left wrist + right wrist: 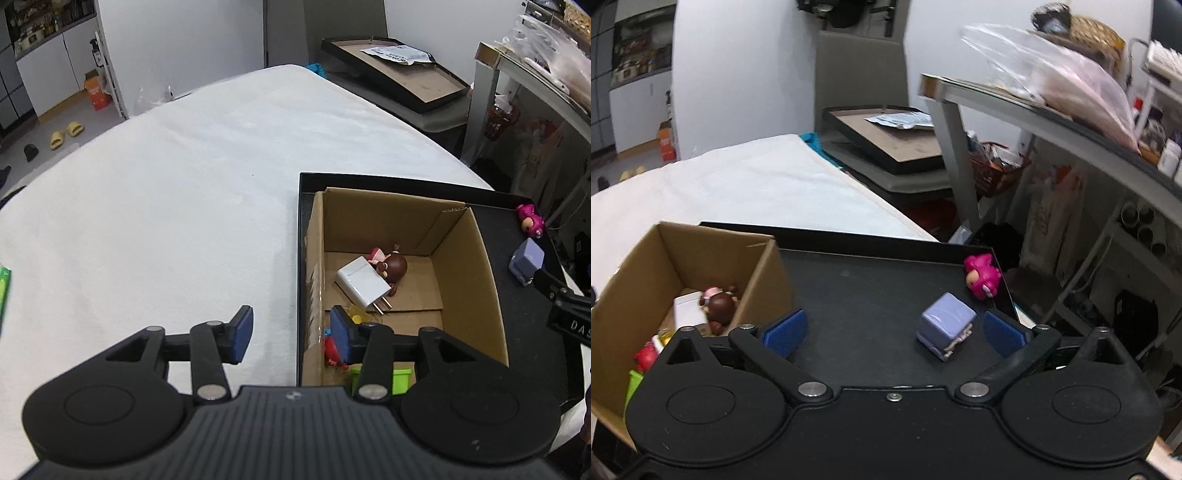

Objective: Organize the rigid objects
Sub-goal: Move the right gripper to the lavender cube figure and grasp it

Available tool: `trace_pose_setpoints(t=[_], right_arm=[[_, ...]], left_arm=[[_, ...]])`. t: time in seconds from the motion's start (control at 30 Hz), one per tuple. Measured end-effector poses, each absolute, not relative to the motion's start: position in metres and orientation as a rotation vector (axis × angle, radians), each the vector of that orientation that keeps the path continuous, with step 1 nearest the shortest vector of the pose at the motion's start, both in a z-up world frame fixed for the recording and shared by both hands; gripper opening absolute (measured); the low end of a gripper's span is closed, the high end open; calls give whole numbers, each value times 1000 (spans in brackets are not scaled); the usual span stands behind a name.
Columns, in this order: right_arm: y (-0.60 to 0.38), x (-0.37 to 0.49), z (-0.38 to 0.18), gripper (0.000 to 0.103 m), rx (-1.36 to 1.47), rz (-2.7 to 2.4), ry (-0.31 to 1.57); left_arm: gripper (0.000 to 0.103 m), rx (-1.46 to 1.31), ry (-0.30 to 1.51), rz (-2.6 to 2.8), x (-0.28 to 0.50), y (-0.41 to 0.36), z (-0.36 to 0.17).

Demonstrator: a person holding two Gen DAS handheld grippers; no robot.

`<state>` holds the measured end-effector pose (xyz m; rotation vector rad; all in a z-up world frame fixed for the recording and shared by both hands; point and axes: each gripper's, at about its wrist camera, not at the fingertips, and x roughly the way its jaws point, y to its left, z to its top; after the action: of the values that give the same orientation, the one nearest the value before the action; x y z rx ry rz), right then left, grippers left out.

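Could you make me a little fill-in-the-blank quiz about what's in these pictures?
1. The white charger lies inside the ____ box.
2. The purple cube sits on the black tray, nearest the ____ gripper.
3. Both grippers' jaws are ____, holding nothing.
4. The toy in the tray's far corner is ____ in colour.

Missing words: cardboard; right; open; pink
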<state>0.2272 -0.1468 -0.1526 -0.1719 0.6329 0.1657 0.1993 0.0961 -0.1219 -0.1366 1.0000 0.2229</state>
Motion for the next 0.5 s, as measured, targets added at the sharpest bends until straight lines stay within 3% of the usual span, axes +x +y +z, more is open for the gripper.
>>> trace_pose_setpoints(t=[0.17,0.5], right_arm=[[-168,239,-172,103,-89,129,636],[-177,260,-194,103,-26,95,668]], left_arm=[[55,-52,1020,214,207,81,-124],[57,-4,1078,277,218,73,-132]])
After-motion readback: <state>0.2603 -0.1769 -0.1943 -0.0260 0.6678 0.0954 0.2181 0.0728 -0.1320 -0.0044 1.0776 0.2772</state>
